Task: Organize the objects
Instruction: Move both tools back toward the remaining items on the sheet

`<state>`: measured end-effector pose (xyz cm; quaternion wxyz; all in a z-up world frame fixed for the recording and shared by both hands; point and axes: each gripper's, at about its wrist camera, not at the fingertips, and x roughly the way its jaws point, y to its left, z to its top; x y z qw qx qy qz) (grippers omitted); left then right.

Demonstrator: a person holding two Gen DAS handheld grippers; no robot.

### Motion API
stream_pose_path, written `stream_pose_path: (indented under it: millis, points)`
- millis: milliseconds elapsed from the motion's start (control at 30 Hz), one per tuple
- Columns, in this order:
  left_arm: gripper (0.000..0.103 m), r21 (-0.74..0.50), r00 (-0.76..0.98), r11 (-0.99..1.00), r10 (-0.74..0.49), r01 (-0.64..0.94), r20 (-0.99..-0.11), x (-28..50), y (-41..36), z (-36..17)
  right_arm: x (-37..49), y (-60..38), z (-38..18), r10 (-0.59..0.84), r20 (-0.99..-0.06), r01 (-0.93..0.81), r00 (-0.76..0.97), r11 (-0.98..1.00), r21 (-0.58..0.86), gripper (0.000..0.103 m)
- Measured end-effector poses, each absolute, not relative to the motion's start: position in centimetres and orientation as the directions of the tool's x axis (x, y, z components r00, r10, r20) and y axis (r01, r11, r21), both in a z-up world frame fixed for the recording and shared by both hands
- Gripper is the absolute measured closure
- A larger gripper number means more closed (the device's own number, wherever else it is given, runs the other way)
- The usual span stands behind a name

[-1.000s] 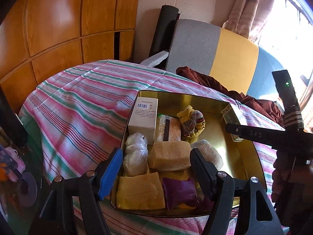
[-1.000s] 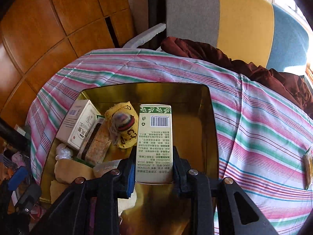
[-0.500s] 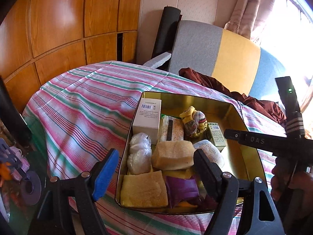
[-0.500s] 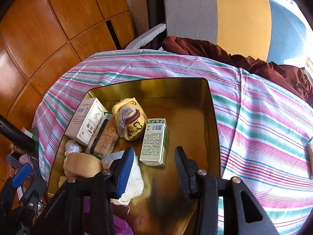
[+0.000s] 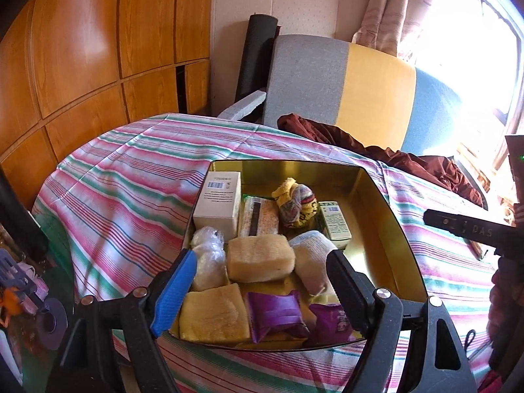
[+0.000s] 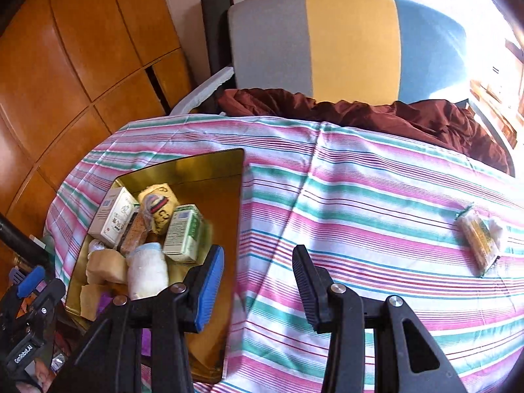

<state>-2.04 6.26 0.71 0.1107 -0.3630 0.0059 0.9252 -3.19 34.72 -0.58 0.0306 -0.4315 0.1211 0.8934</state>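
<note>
Right tool spread, empty, swung off tin | green box released inside | left tool widened, empty

Both wrist views above tin

Gold tray crowded on its left half with boxes and bundles, right half of its floor bare, striped table wide open beside it, one small packet near far right edge
</note>
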Motion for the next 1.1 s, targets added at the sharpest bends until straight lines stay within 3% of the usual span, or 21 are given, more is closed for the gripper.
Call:
stream_pose_path:
  millis: [333, 667, 933, 1100]
  points:
    - [0.02, -0.041, -0.683, -0.939, 0.279, -0.342, -0.676, -1.0, 11.3, 1.2, 0.8, 47.8, -1.0, 0.115, -0.798, -0.407, -0.592, -0.897, 0.173, 0.059]
    - [0.02, -0.029, -0.626, -0.89, 0.344, -0.456, -0.7, -0.1, 16.5, 0.7, 5.8, 61.8, -2.1, 0.267, -0.811, -0.682, -0.521, -0.701, 0.208, 0.059]
    - [0.02, -0.008, -0.589, -0.846, 0.378, -0.533, -0.715, 0.5, 20.5, 0.7, 4.4, 65.9, -4.3, 0.237, -0.811, -0.679, -0.535, -0.692, 0.246, 0.048]
    - [0.02, -0.012, -0.546, -0.823, 0.387, -0.568, -0.743, 0.6, 22.8, -0.1, 4.2, 68.7, -6.0, 0.248, -0.805, -0.734, -0.539, -0.606, 0.305, 0.048]
